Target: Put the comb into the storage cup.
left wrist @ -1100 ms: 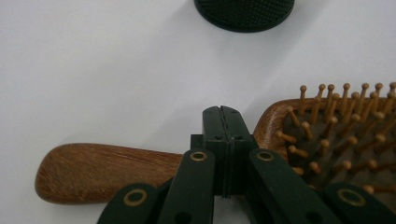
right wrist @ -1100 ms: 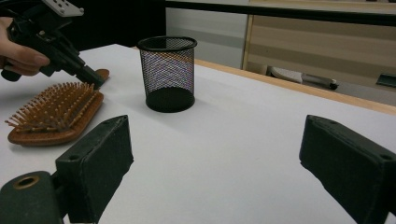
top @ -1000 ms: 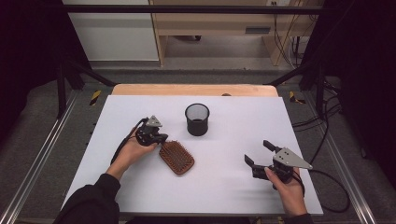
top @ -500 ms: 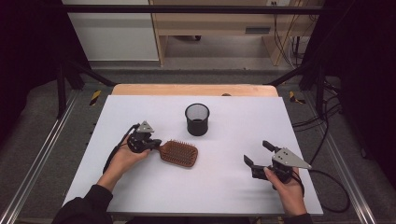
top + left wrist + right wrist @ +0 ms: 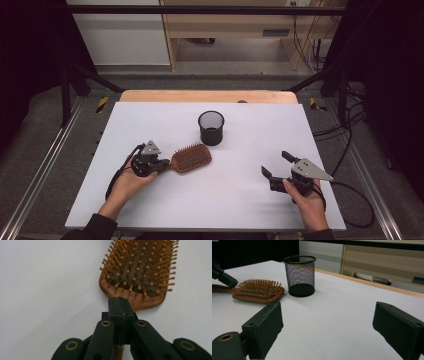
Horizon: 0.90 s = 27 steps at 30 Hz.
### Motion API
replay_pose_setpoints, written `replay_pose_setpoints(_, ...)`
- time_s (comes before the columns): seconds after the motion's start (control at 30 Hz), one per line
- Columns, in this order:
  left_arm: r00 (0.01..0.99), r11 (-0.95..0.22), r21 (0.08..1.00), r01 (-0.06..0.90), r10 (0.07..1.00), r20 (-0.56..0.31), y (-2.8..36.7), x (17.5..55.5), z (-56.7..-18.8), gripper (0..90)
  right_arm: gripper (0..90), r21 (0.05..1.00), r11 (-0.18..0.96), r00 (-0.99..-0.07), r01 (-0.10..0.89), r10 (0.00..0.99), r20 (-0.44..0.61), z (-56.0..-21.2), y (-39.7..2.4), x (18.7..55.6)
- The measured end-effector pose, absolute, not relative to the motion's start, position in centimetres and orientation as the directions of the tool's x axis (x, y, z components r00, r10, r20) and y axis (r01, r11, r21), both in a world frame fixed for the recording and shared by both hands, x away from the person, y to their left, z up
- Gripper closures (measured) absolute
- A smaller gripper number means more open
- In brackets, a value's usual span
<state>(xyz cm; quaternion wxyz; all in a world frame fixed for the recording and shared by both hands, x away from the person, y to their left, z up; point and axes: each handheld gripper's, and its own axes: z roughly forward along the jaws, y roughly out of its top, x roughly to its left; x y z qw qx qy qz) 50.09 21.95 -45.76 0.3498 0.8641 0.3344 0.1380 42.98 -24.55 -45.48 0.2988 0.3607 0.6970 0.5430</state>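
A wooden paddle hairbrush lies bristles up on the white table, left of centre, its head pointing right. My left gripper is shut on the brush's handle; in the left gripper view the jaws meet over the handle just below the brush head. A black mesh cup stands upright behind the brush, near the table's middle. My right gripper rests open near the front right, nothing between its jaws. The right gripper view shows the brush and the mesh cup ahead of it.
The white tabletop ends in a wooden strip at the far edge. Cables lie on the floor at the right. Metal rails run along the table's sides.
My left gripper has swung the brush round on the table: its head pointed toward the front right and now points right. The hand moved left and toward the front. My right gripper stayed still.
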Motion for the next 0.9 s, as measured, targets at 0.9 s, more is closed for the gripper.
replay_pose_setpoints(0.9,0.745,-0.511,0.703,0.495,0.666,-0.041,21.4,47.9,-45.9,90.0,9.3,0.972,0.145,-0.561,0.187,0.828,-0.015,-45.5,-24.6,43.0)
